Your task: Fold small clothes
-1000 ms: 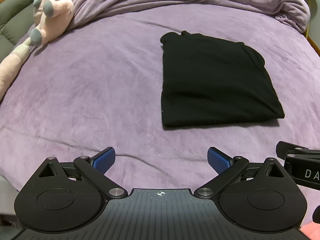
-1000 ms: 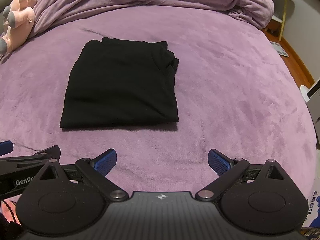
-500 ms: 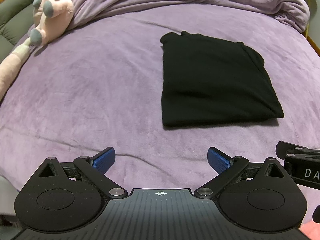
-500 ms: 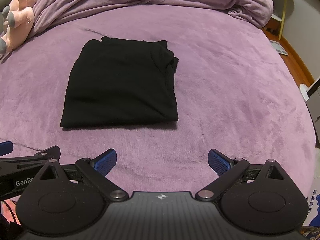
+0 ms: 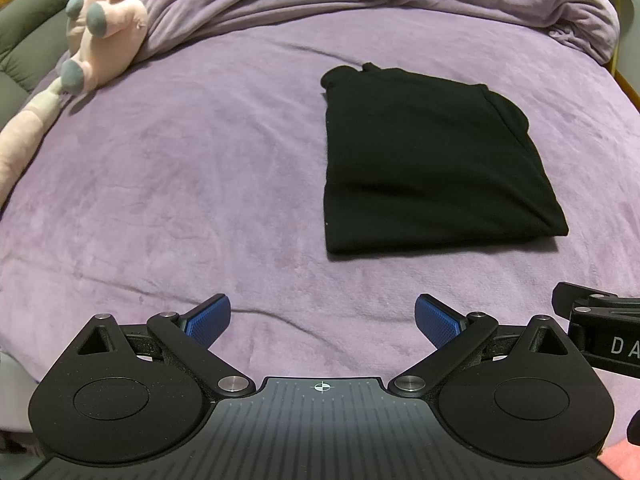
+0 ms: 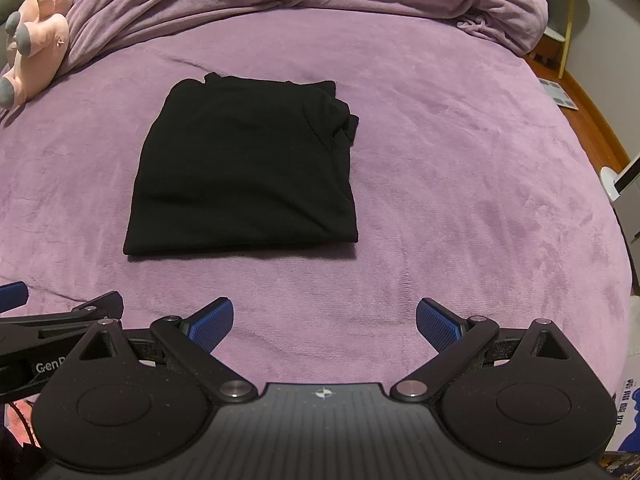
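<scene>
Garment [image 5: 432, 160], black and folded into a flat rectangle, is laid on the purple bed [image 5: 200, 160], well apart from the left tongs [image 5: 322, 320] and right tongs [image 6: 324, 320], both spread wide with nothing gripped between the blue pads.

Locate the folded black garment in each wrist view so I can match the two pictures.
Left wrist view: the folded black garment lies right of centre on the purple bedspread, beyond the open left gripper.
Right wrist view: the garment lies left of centre, beyond the open right gripper.
Shared landmark: the pink plush toy, at upper left in both, left of the garment.
</scene>
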Action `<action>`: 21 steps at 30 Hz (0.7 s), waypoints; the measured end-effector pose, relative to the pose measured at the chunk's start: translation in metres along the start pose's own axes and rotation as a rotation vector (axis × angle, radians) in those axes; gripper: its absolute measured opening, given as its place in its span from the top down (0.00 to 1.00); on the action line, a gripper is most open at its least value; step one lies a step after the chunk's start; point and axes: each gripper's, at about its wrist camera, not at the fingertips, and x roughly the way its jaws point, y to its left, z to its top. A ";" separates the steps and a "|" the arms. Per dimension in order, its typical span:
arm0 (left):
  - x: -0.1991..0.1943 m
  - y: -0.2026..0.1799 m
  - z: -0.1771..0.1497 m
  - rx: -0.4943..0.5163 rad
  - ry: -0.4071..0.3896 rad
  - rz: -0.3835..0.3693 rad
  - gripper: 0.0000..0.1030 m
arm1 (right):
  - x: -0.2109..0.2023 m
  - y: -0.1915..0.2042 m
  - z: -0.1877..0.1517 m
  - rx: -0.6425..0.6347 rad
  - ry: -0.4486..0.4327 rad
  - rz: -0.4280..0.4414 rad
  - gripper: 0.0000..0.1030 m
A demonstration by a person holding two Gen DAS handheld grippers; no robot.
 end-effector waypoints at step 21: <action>0.003 0.000 0.000 0.011 0.011 -0.002 0.01 | 0.001 0.002 0.000 -0.001 0.012 -0.001 0.05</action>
